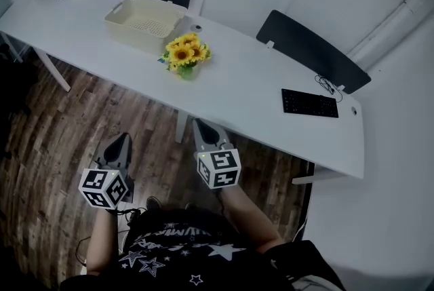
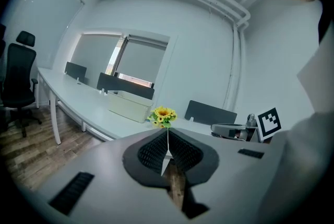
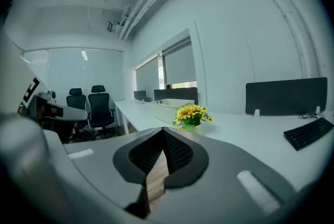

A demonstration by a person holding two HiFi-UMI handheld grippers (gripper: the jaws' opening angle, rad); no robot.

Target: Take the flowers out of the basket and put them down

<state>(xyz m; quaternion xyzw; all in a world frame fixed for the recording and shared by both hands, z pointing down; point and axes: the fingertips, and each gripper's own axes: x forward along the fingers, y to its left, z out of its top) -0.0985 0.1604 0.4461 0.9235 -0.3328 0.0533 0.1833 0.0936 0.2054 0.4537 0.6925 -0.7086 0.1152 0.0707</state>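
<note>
A long white table (image 1: 258, 79) is running diagonally through a white-walled office, over a dark wooden floor (image 1: 74, 127). Dark divider panels (image 1: 312, 51) are standing along its far edge. A cream basket (image 1: 139, 37) is sitting near that far edge, toward the left. A bunch of yellow flowers (image 1: 186, 54) is standing upright on the tabletop, outside the basket and just beside its near right corner, about midway across the table's depth. A wide stretch of bare tabletop is lying between the flowers and a black keyboard (image 1: 310, 104), which is sitting well apart to the right, close to the near edge.

A person is holding both claws over the floor, short of the table's near edge. The left gripper (image 1: 123, 138) is hanging farther back and to the left. The right gripper (image 1: 201, 124) is pointing toward the flowers, its tips close to the table edge. Each claw's jaws are pressing together, with nothing between them.
</note>
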